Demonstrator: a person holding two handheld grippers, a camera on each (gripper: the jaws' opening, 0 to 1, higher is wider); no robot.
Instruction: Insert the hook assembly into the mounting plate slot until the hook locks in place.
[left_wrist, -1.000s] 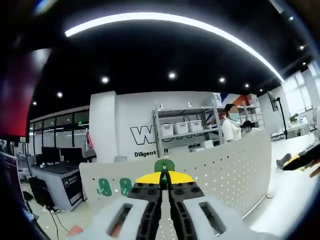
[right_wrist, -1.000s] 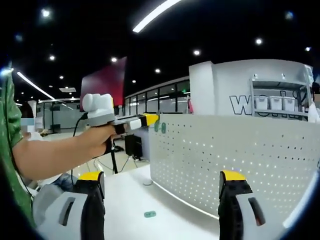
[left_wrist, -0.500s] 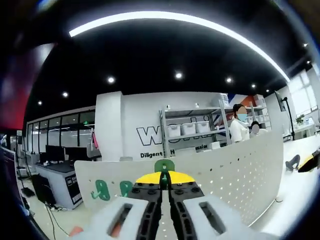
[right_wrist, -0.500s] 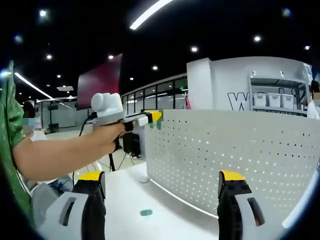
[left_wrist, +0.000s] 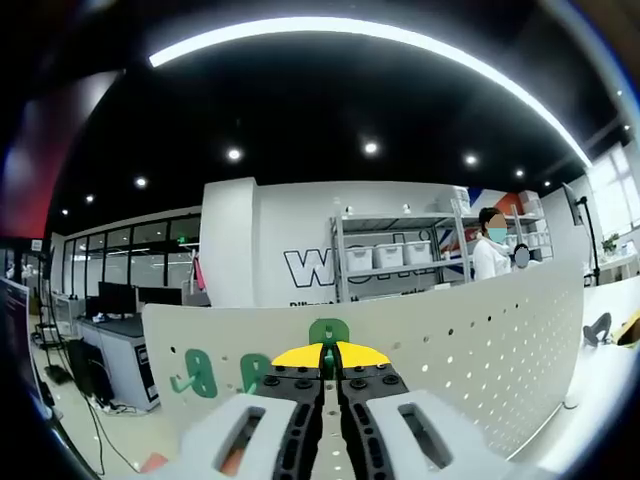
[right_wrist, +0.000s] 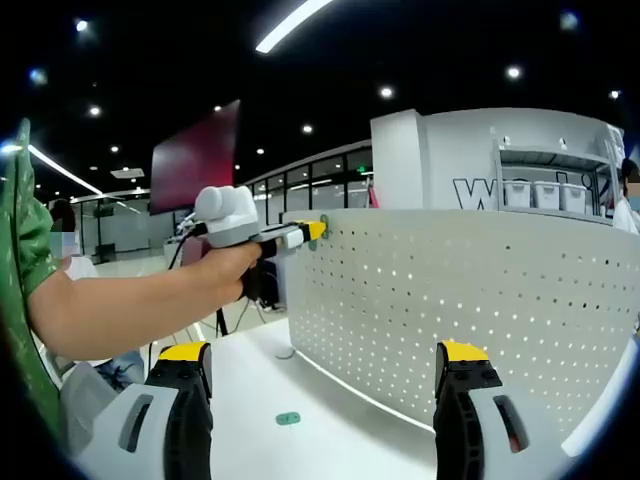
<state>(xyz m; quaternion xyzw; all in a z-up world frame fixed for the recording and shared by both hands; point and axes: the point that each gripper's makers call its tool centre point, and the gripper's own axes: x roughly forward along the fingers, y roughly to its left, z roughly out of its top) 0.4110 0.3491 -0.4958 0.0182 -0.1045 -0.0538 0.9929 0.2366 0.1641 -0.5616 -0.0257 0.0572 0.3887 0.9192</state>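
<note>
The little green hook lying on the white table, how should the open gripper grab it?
The green hook lies flat and alone on the table, so probably come straight down from above and pinch across its narrow sides. The right gripper has its jaws wide apart. The hook is too small to make out finer detail.

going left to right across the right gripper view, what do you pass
green sleeve → forearm → left tool held at the pegboard's left edge → green piece on the table → pegboard → shelf with bins
</note>
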